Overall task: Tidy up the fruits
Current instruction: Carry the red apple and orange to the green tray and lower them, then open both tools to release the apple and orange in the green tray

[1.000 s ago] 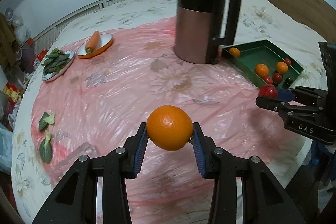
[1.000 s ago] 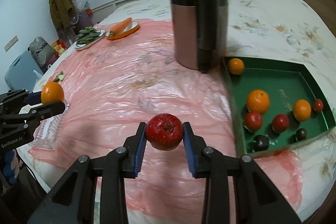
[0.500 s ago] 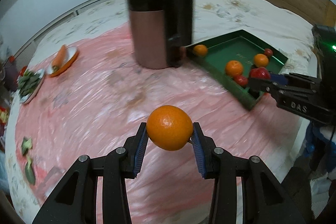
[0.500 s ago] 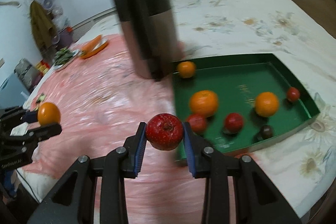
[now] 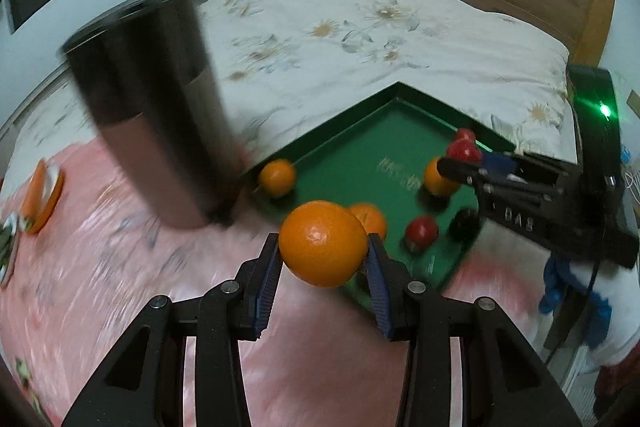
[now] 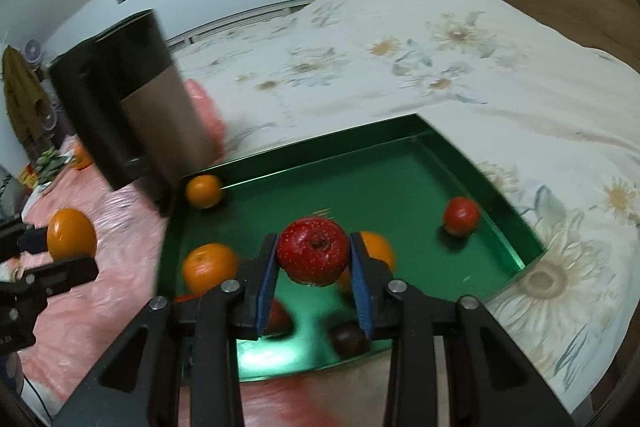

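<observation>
My left gripper (image 5: 323, 261) is shut on a large orange (image 5: 322, 243) and holds it in the air near the front corner of the green tray (image 5: 352, 131). My right gripper (image 6: 313, 267) is shut on a red apple (image 6: 313, 250) and holds it above the tray's (image 6: 400, 171) floor. The tray holds several oranges and small red and dark fruits. The right gripper with the apple (image 5: 464, 150) shows in the left wrist view over the tray's right side. The left gripper's orange (image 6: 71, 234) shows at the left of the right wrist view.
A tall black and copper kettle (image 5: 160, 123) stands just left of the tray, close to its corner; it also shows in the right wrist view (image 6: 132, 123). A plate with a carrot (image 5: 40, 195) lies far left on the pink plastic sheet (image 5: 100, 287). Flowered bedding (image 6: 440, 47) surrounds the tray.
Both grippers have swung right and moved toward the tray with their fruit still held. The apple now hangs over the tray's floor and the orange is close to its front corner.
</observation>
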`<action>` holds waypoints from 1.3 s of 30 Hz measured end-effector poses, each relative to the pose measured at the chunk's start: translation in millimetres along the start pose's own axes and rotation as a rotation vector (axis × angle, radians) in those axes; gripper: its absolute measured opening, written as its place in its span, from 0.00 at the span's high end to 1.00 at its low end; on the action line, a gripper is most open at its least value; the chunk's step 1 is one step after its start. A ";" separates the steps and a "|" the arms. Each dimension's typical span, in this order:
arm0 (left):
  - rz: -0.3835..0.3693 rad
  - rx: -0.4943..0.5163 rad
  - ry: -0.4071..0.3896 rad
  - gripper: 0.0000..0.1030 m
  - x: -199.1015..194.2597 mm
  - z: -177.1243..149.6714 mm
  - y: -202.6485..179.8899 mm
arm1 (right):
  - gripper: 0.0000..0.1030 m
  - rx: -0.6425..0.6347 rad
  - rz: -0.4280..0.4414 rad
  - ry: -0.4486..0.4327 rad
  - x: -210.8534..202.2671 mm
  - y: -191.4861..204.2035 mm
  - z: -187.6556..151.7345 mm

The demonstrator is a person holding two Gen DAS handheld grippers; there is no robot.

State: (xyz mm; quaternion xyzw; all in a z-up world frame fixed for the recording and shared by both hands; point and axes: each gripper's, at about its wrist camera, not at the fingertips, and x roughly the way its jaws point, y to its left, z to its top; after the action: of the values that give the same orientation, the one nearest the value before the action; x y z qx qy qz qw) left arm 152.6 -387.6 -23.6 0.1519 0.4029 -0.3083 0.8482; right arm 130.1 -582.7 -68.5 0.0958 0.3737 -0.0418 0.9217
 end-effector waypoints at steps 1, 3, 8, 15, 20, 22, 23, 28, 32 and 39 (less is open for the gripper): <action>-0.005 0.001 0.001 0.65 6.6 5.3 -2.2 | 0.67 0.005 -0.012 -0.002 2.4 -5.8 1.1; -0.012 0.001 0.007 0.65 22.4 16.5 -6.4 | 0.67 0.016 -0.031 -0.003 7.9 -16.3 3.2; -0.011 0.003 0.038 0.65 62.1 31.9 -14.9 | 0.67 0.020 -0.052 -0.005 23.6 -30.1 10.5; 0.007 -0.003 0.102 0.65 101.3 28.4 -14.2 | 0.67 -0.008 -0.052 0.024 47.6 -25.3 12.3; -0.005 -0.024 0.109 0.64 106.4 24.4 -10.9 | 0.67 -0.023 -0.057 0.050 58.4 -21.3 8.5; -0.008 -0.024 0.110 0.64 107.5 25.4 -10.9 | 0.66 -0.020 -0.060 0.054 59.4 -20.9 7.3; -0.006 -0.023 0.108 0.64 106.3 24.8 -10.7 | 0.62 -0.018 -0.063 0.054 59.0 -20.9 6.8; 0.002 -0.030 0.100 0.64 97.6 22.5 -6.6 | 0.26 -0.008 -0.069 0.039 51.0 -20.0 6.2; 0.009 -0.037 0.055 0.46 79.7 21.1 -5.3 | 0.24 -0.003 -0.062 0.027 39.8 -16.6 5.2; 0.005 -0.059 0.014 0.46 42.0 14.1 3.5 | 0.10 -0.004 -0.051 0.007 12.9 -0.5 -2.0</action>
State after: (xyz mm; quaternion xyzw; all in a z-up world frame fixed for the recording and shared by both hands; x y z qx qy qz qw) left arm 183.6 -408.9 -47.3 0.1299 0.4176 -0.2928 0.8503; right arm 137.9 -582.9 -79.0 0.0846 0.3794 -0.0643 0.9191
